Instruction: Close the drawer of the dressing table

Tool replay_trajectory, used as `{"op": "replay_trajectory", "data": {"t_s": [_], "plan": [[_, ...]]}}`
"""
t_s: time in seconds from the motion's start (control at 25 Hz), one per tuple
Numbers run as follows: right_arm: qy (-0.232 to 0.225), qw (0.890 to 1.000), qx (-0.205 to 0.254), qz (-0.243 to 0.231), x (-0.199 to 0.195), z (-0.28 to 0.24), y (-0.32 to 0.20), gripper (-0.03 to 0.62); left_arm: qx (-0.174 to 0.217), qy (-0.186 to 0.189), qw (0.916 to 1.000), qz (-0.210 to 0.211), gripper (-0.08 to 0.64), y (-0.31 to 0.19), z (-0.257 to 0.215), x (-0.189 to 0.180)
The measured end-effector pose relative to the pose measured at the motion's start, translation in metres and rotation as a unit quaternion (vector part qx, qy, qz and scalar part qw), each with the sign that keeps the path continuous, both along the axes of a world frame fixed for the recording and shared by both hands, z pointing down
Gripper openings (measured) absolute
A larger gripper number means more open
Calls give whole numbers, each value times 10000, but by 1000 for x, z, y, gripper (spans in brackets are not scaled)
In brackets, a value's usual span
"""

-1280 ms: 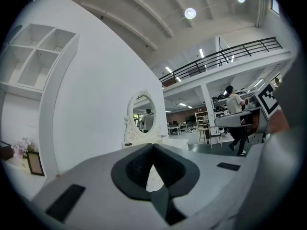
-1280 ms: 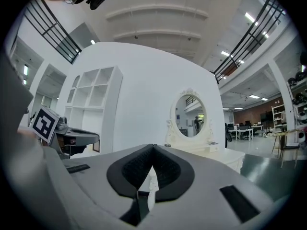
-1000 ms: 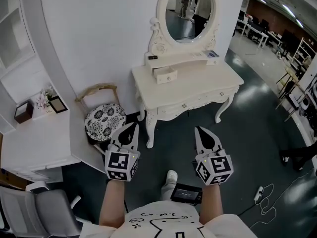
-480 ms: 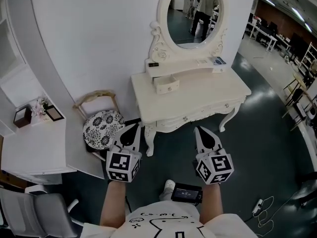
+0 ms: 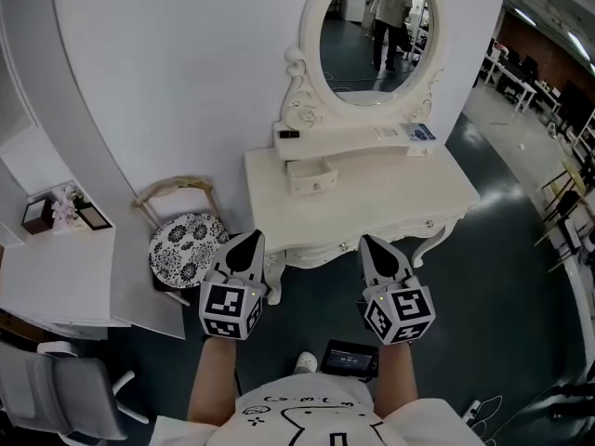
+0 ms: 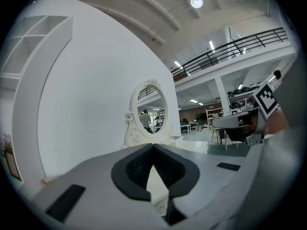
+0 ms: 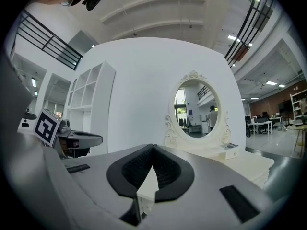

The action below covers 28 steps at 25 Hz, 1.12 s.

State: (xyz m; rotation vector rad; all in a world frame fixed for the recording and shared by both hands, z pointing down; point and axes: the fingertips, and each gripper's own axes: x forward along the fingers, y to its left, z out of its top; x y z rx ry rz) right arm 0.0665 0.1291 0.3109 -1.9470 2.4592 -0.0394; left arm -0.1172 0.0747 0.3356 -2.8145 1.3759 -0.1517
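Observation:
A cream dressing table point(image 5: 372, 198) with an oval mirror point(image 5: 376, 35) stands against the white wall. Under the mirror's shelf, a small drawer point(image 5: 311, 175) on the left side is pulled out. My left gripper point(image 5: 249, 238) and right gripper point(image 5: 371, 242) are held side by side in front of the table's near edge, short of the drawer. Both are shut with nothing between the jaws. The mirror point(image 6: 148, 113) appears ahead past my left gripper point(image 6: 153, 145) in the left gripper view. The right gripper view has the mirror point(image 7: 194, 110) beyond my right gripper point(image 7: 153, 146).
A chair with a black-and-white patterned cushion point(image 5: 188, 242) stands left of the table. Further left is a white desk point(image 5: 65, 277) with small items, and a grey office chair point(image 5: 56, 398). A black device point(image 5: 349, 359) lies on the dark floor by the person's foot.
Both grippers have come forward toward the dressing table, which now sits closer and lower in the head view. Their jaws have stayed shut.

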Motion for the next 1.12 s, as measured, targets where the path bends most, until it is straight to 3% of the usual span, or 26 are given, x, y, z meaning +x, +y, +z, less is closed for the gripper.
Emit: {"op": "replay_trajectory", "data": {"t_s": [0.44,1.12], "plan": [[22,9994,-212,-271,29,19,-30,23,-163,-99,9995,-247,6,-27,18,17],[344,9976,-412,-447,56,38,-121,23,-392,-255,9989,-42,5,-110,42,47]]}}
